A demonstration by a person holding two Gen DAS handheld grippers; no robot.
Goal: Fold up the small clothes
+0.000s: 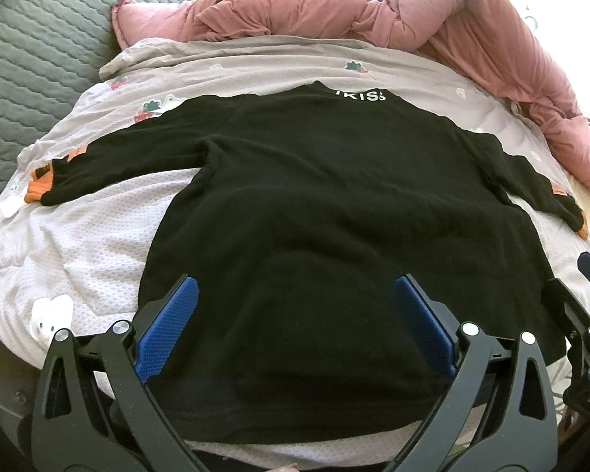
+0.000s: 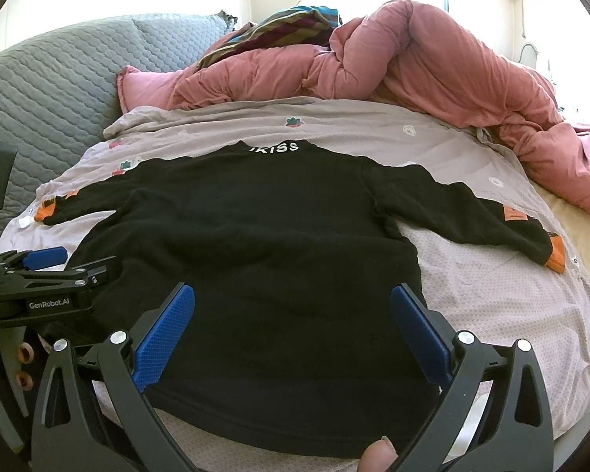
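1. Black fleece: the top (image 1: 314, 236) lies flat on the bed sheet (image 1: 78, 244), collar away from me, white lettering (image 2: 275, 146) on the collar, hem nearest the grippers.
2. Both sleeves extend sideways. I see the left sleeve (image 1: 98, 157) ending in an orange cuff, and the right sleeve (image 2: 472, 216) with an orange patch and orange cuff. Neither is turned inward.
3. My left gripper (image 1: 295, 295) has its blue pads wide apart, hovering over the lower body of the top near the hem. It holds nothing.
4. My right gripper (image 2: 293, 303) is likewise spread wide, pads apart over the lower right part of the top. It holds nothing.
5. From the right wrist view, the left gripper appears at the left edge, beside the top's left side.
6. Progress, as I judge it: the top is spread and fairly smooth, so laying-out looks complete. No fold shows yet; I count the folding itself as not started.
7. Remaining, in my estimate: bring each sleeve across the body, then fold hem toward collar.
8. Surroundings: a pink quilt (image 2: 432, 70) is bunched behind the top, well apart from it; a grey quilted cover (image 2: 59, 78) lies at the far left. Neither obstructs the work area.
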